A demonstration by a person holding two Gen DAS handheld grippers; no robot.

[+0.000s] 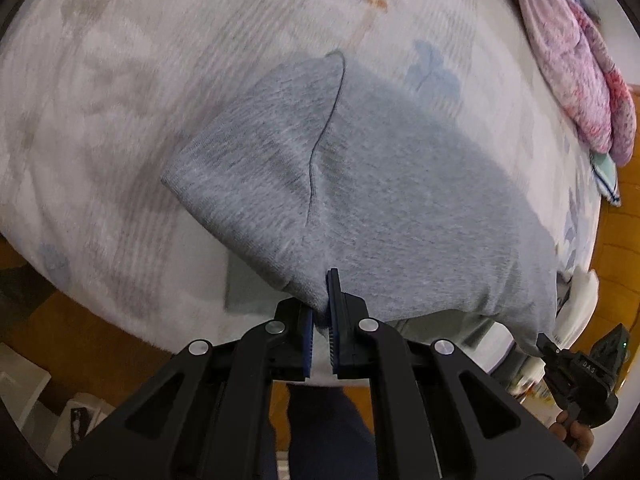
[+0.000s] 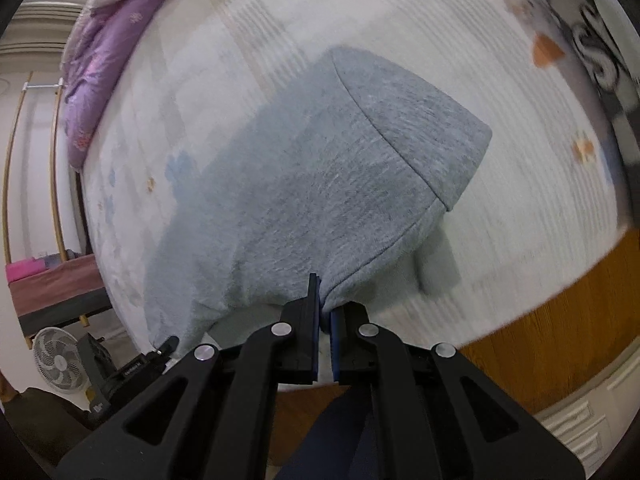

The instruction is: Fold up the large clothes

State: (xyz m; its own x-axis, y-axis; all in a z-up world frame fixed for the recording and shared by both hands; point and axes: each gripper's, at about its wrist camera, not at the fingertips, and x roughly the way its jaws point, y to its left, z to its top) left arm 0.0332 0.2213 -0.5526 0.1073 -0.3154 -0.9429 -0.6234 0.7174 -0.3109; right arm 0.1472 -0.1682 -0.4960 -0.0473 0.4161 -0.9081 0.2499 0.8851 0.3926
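The grey sweater (image 1: 384, 184) lies spread on the bed (image 1: 120, 80) — its near edge is lifted. The left gripper (image 1: 322, 300) pinches one corner tight, and the right gripper (image 2: 325, 304) pinches the other corner — both squeezed closed on the cloth.

Heather-grey garment (image 1: 400, 184) with a thin dark seam line, lying on a white bedspread (image 1: 140, 80) with pale blue flowers and orange marks; pink-and-purple floral quilt (image 1: 576, 64) at the edge; black grippers (image 1: 326, 308) with blue pads (image 1: 333, 288); orange-brown wood floor (image 2: 552, 320); white fan (image 2: 60, 360)
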